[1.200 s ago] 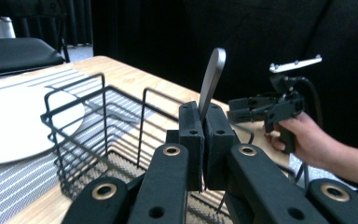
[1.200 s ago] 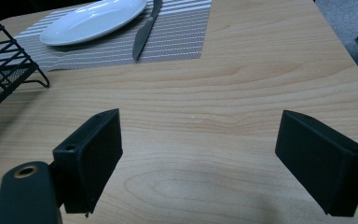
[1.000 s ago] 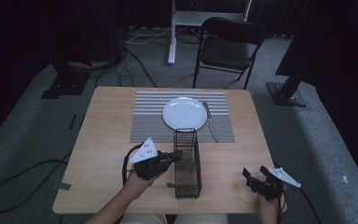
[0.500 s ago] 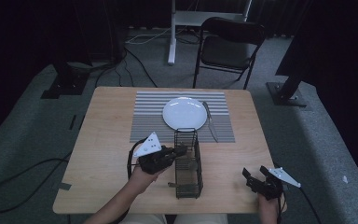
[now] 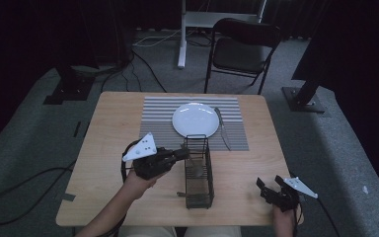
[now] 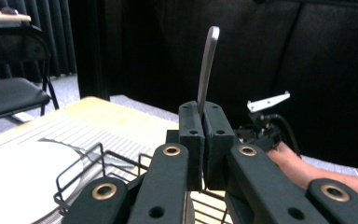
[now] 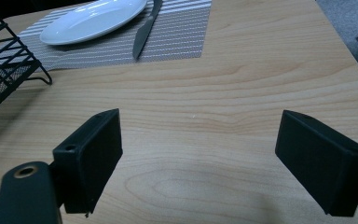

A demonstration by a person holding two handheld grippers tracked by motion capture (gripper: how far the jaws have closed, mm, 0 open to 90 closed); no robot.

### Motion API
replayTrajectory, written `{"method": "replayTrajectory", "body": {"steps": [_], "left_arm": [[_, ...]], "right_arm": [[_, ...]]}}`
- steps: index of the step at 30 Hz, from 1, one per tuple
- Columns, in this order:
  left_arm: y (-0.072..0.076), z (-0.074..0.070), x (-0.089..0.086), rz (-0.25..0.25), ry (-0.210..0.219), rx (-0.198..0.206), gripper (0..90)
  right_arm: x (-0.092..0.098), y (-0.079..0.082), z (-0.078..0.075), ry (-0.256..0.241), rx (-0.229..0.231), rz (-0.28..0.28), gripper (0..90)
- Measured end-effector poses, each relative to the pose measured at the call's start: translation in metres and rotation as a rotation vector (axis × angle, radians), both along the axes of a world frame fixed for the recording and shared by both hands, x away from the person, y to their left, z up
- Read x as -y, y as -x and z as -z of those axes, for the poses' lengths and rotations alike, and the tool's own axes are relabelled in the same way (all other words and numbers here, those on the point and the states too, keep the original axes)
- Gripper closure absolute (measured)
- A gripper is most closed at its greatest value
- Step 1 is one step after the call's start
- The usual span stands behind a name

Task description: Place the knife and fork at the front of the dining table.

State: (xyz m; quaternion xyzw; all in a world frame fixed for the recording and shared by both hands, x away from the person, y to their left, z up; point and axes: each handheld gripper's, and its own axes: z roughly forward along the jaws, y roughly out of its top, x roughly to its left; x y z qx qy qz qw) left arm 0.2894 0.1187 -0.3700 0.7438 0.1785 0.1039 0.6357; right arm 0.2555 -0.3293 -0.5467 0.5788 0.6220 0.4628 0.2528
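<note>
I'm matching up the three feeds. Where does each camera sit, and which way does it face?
High view: above the near table edge, looking forward and down; forearms, left gripper, right gripper.
Left gripper view: along shut jaws pinching a metal handle, over the wire rack.
Right gripper view: low over the table, between open jaws, toward the plate and knife.
All three share the plate.

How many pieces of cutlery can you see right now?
2: a knife on the placemat right of the plate, and a metal handle clamped in the left gripper. The rack may hide more.
</note>
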Motion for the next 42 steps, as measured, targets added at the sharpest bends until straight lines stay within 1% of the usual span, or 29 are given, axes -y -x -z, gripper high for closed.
{"method": "replayTrajectory", "body": {"steps": [5, 8, 10, 14, 16, 20, 24, 26, 28, 29, 33, 37, 38, 41, 42], "left_arm": [[-0.002, -0.017, -0.02, -0.031, 0.018, 0.033, 88.1], [-0.005, -0.025, -0.032, -0.049, 0.023, 0.042, 88.1], [-0.007, -0.028, -0.038, -0.055, 0.018, 0.049, 88.1], [-0.013, -0.028, -0.05, -0.076, 0.009, 0.041, 88.1], [-0.017, -0.026, -0.055, -0.084, 0.007, 0.036, 88.1], [-0.028, -0.02, -0.064, -0.106, -0.005, 0.013, 88.1], [-0.039, -0.014, -0.071, -0.125, -0.013, -0.007, 88.1], [-0.049, -0.01, -0.075, -0.129, -0.02, -0.018, 88.1], [-0.059, -0.005, -0.079, -0.131, -0.019, -0.032, 88.1], [-0.064, -0.004, -0.08, -0.14, -0.026, -0.035, 88.1], [-0.085, 0.002, -0.083, -0.143, -0.043, -0.051, 88.1], [-0.105, 0.012, -0.082, -0.147, -0.072, -0.068, 88.1], [-0.112, 0.017, -0.081, -0.152, -0.087, -0.079, 88.1], [-0.124, 0.027, -0.079, -0.168, -0.125, -0.09, 88.1], [-0.13, 0.032, -0.078, -0.174, -0.137, -0.1, 88.1]], "right_arm": [[0.0, 0.0, 0.0, -0.001, -0.003, -0.001, 14.2], [0.0, 0.0, 0.0, 0.0, -0.005, -0.001, 14.2], [0.0, 0.0, 0.0, -0.001, -0.006, -0.001, 14.1], [-0.001, 0.0, 0.0, 0.004, -0.006, 0.002, 14.2], [-0.002, -0.001, 0.0, 0.017, -0.023, -0.002, 14.1], [-0.005, -0.002, 0.0, 0.05, -0.033, 0.01, 13.8], [-0.006, -0.003, 0.0, 0.066, -0.039, -0.012, 12.8], [-0.007, -0.003, 0.0, 0.069, -0.038, -0.022, 12.4], [-0.007, -0.002, 0.0, 0.077, -0.033, -0.022, 12.4], [-0.007, -0.002, -0.001, 0.078, -0.03, -0.03, 12.4], [-0.007, -0.003, 0.0, 0.074, -0.036, -0.028, 12.4], [-0.006, -0.003, 0.0, 0.064, -0.045, -0.025, 12.5], [-0.006, -0.003, 0.0, 0.064, -0.045, -0.027, 12.5], [-0.007, -0.004, 0.0, 0.068, -0.048, -0.027, 12.5], [-0.007, -0.004, 0.0, 0.069, -0.048, -0.029, 12.5]]}}
